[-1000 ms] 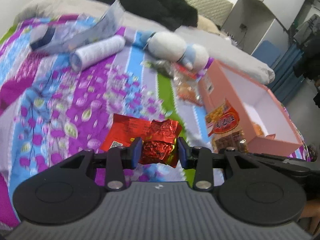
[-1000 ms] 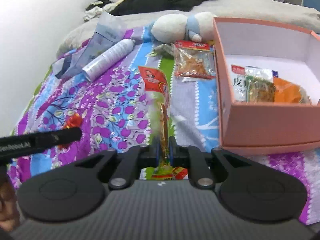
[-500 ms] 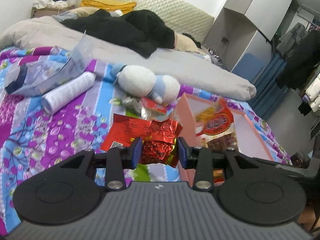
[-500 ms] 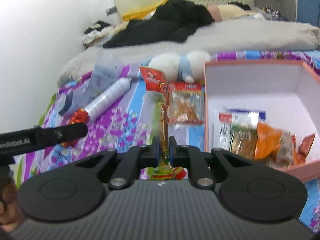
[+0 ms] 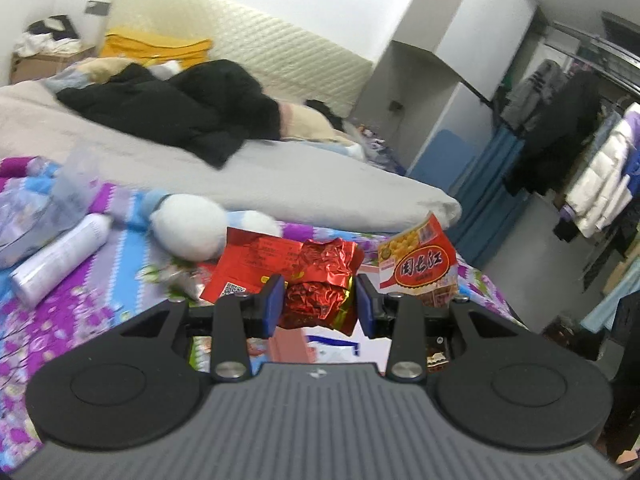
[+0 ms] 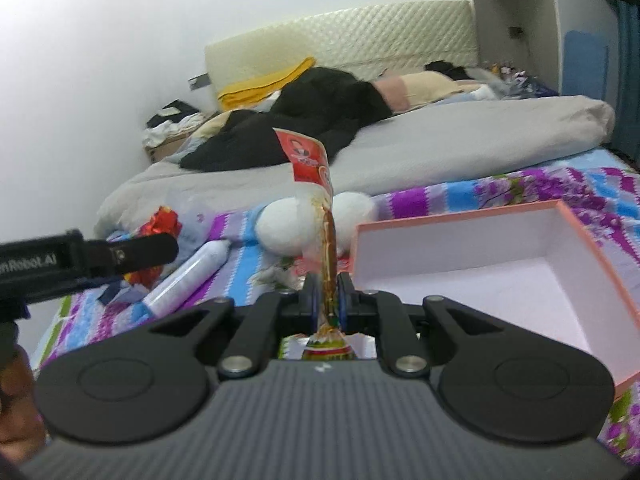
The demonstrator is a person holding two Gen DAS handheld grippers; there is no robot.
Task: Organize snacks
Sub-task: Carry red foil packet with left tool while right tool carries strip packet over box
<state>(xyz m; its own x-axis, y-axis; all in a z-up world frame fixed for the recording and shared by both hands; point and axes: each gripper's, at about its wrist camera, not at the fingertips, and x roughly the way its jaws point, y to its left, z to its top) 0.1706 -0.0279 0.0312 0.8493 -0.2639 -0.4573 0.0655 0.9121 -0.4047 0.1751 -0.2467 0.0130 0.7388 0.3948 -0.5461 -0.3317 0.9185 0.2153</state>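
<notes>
My left gripper (image 5: 319, 304) is shut on a crumpled red foil snack packet (image 5: 320, 268), held up above the bed. My right gripper (image 6: 329, 300) is shut on a flat red and orange snack packet (image 6: 308, 156) that stands edge-on in the right wrist view. The same packet (image 5: 418, 264) shows its printed face in the left wrist view, right of the foil one. The open pink box (image 6: 600, 264) with a white inside lies on the bed, low and to the right of the right gripper. A corner of the box (image 5: 288, 346) shows beneath the left gripper's jaws.
On the patterned bedspread (image 5: 72, 312) lie a white bottle (image 5: 60, 258), a clear plastic bag (image 5: 36, 208) and a white plush toy (image 5: 188, 232). Black clothes (image 5: 180, 108) lie on the grey duvet (image 6: 460, 136). A clothes rack (image 5: 580, 152) stands at right.
Both grippers have risen with their packets, and the views now tilt up toward the headboard. The pink box has dropped lower in both views; its contents are out of sight.
</notes>
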